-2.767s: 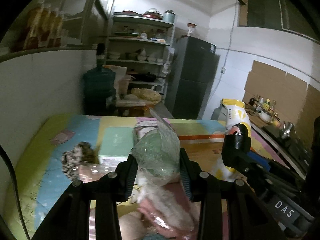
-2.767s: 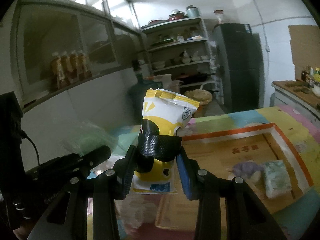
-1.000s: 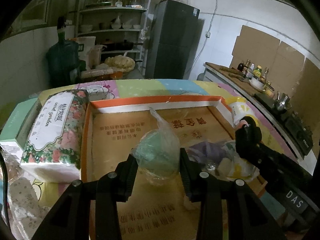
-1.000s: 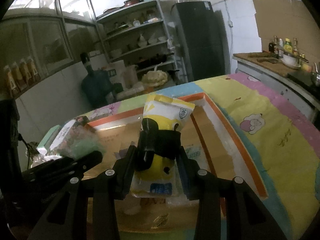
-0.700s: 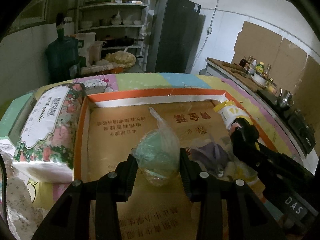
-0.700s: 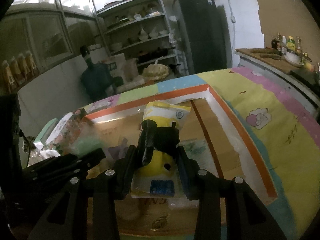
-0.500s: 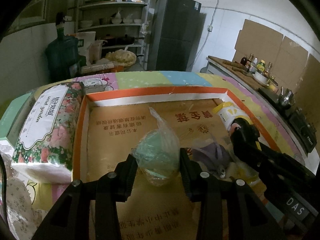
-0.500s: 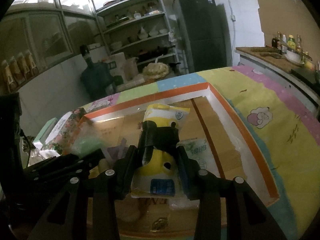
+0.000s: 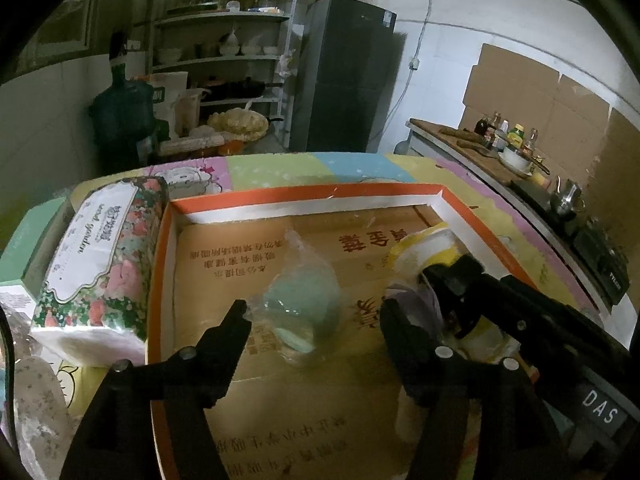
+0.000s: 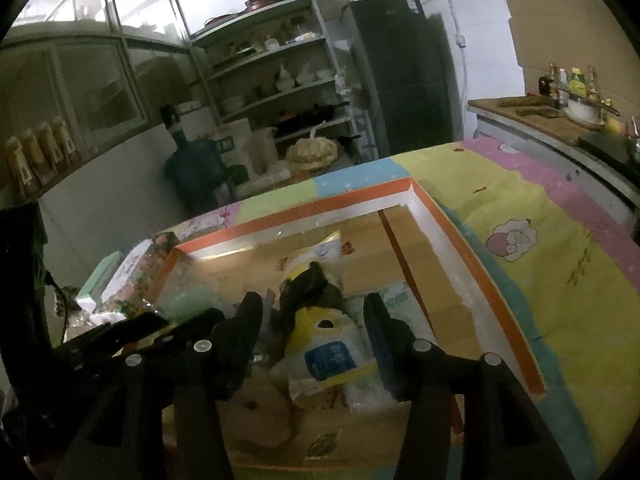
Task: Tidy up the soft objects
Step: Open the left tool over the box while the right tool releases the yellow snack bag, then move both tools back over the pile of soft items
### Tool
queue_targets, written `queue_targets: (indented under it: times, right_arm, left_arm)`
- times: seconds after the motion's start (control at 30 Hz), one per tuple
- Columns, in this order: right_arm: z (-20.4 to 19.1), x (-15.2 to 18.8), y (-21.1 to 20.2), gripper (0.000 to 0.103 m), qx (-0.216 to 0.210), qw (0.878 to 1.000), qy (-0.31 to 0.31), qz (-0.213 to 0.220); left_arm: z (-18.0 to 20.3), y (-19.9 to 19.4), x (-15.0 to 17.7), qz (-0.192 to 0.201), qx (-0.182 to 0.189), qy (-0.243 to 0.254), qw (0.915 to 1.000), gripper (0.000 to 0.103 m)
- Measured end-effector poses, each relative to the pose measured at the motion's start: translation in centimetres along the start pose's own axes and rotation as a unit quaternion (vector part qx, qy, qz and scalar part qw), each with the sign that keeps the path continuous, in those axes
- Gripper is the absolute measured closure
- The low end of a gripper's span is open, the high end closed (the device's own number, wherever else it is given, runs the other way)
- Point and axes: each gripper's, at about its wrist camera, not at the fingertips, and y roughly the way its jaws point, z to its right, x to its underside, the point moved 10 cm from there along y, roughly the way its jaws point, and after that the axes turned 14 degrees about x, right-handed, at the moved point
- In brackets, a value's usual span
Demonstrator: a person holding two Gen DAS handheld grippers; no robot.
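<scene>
The left tool is spreading its jaws, with the clear bag of green sponge lying loose between them on the floor of the orange-rimmed cardboard box. At 3 o'clock the right tool is likewise opening around the yellow-and-white packet, which rests in the box. Outside the box at 9 o'clock lies a floral tissue pack

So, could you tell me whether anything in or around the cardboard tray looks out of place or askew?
Nothing looks spilled or damaged. The yellow-and-white pouch lies tipped over on other packs rather than flat, and the clear bag with something green inside sits crumpled on the tray floor. Both grippers' jaws are opening around them.
</scene>
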Motion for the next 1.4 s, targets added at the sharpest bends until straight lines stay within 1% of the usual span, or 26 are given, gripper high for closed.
queue_targets:
  times: [0.27,0.5,0.63,0.77,1.13,1.4]
  right_arm:
    - [0.2,-0.3,-1.3,0.044,-0.002,1.000,0.010,0.012]
    - [-0.4,-0.7,-2.8,0.044,-0.006,0.999,0.014,0.028]
    - [-0.5,-1.1,-3.9,0.044,-0.009,0.999,0.016,0.039]
    - [-1.1,-1.3,-4.9,0.043,-0.013,0.999,0.015,0.049]
    - [-4.5,-1.2,-7.1,0.043,-0.032,0.997,-0.005,0.065]
    - [-8.1,-0.7,-7.9,0.043,-0.055,0.996,-0.029,0.067]
  left_arm:
    - [0.6,-2.3,-1.0,0.030,-0.005,0.015,0.9994,0.030]
    - [1.3,-4.8,-1.9,0.058,-0.015,0.029,0.9978,0.030]
    - [1.3,-6.3,-2.2,0.076,-0.023,0.038,0.9961,0.025]
    - [1.0,-7.7,-2.4,0.090,-0.031,0.041,0.9946,0.024]
    - [-1.4,-12.3,-2.6,0.130,-0.077,0.040,0.9877,0.024]
    - [-3.8,-14.8,-2.0,0.141,-0.101,0.028,0.9846,0.024]
